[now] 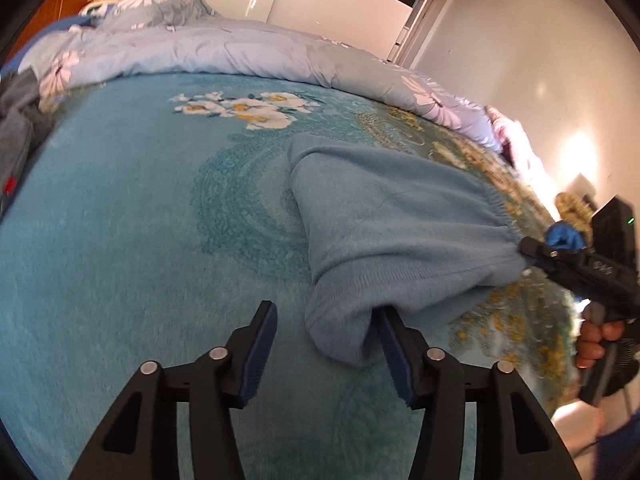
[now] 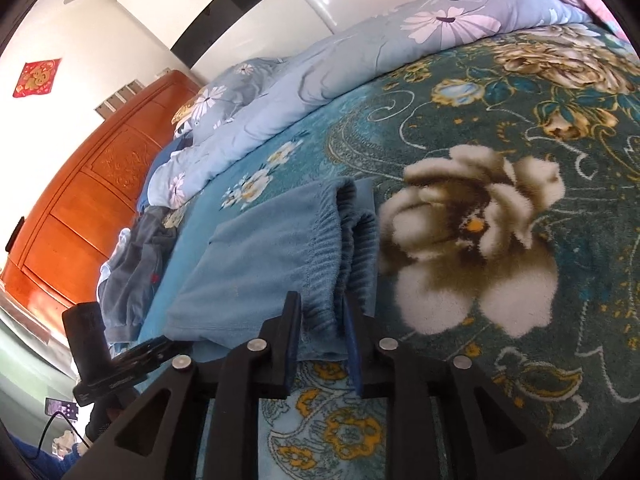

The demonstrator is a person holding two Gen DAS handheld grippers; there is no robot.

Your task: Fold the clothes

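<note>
Nearest, left gripper (image 1: 326,344) spread wide, grasping nothing, one of its fingers (image 1: 390,354) just touching the folded corner of the light blue trousers (image 1: 400,236). Alongside, right gripper (image 2: 320,344) clenched on the elastic waistband (image 2: 332,248), lifting it slightly off the bed (image 1: 120,240). Beyond, the trousers lying on the teal floral blanket (image 2: 480,140), near the bed's front edge, apparently doubled over already, legs laid together. Probably midway: a further fold or two left, then smoothing. Farther toward the headboard (image 2: 92,200) end, a crumpled grey garment (image 2: 132,276), not yet folded. Farthest, a pale blue flowered quilt (image 1: 240,48) bunched along the bed's far edge.
</note>
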